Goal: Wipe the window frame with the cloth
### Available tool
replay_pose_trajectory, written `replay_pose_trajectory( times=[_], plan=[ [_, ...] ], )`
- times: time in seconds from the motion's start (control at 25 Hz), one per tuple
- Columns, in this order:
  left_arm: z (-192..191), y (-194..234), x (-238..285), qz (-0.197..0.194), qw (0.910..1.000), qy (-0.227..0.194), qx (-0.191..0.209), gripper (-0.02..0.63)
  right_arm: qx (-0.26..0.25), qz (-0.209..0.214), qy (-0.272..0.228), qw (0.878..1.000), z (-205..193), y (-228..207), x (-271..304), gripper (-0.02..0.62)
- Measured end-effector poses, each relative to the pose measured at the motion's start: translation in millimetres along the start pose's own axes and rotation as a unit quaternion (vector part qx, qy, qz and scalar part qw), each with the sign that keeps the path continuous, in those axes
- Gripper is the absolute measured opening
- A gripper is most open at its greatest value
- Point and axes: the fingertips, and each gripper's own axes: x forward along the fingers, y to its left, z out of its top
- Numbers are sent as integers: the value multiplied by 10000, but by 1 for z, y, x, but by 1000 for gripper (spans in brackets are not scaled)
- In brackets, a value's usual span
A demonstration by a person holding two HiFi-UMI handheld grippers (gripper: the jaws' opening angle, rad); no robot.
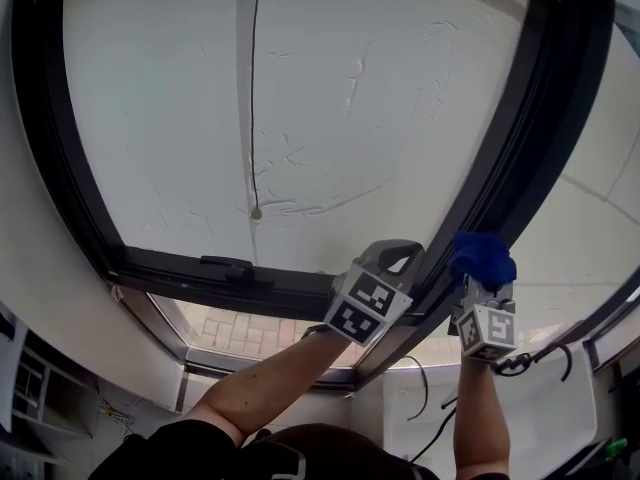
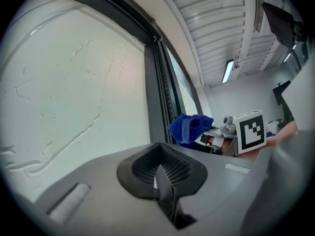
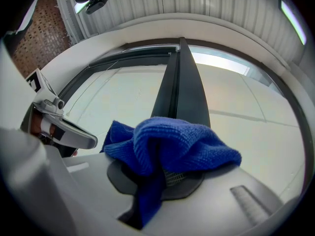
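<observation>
At the far left, streaked, frosted glass fills most of the head view, and a thin cord hangs down it to a small bead. Along the lower edge of the glass runs the dark bottom bar of the window frame, which carries a flat handle. Further right, the left tool is raised near the corner where that bar meets the frame's slanting side bar. Its own view shows the two jaws clenched tip to tip with nothing between them, so it plays no part in the wiping. Whether it touches the frame cannot be told. Just right of it, low on the side bar, sits the blue cloth, bunched into a soft wad. It is grasped by the right tool, and the right gripper view shows the fabric pinched between the jaws and spilling over them, with the dark bar rising straight ahead behind it. The cloth looks to be at the bar, probably against it, near its lower end. The step in hand seems to be the wipe of this side bar, begun low, with the long stretch above not yet covered. The next move calls for pressing the wad onto the bar and sliding it upward along the bar's line. The grip should be firm enough that the cloth does not pull loose, and the left tool should be kept out of that path.
</observation>
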Motion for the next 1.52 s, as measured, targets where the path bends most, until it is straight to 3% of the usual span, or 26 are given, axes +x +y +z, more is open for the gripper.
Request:
replay_pose_trajectory(
  times=[0.48, 1.08, 1.52],
  plan=[
    [-38, 2, -7, 16, 9996, 245, 145, -6, 18, 120, 380, 9992, -52, 10, -16, 51],
    [-79, -8, -17, -17, 9986, 476, -218, -6, 307, 163, 1222, 9919, -128, 23, -41, 51],
    [-127, -5, -24, 151, 9956, 804, -453, -6, 355, 287, 2022, 9783, -185, 41, -60, 52]
  ],
)
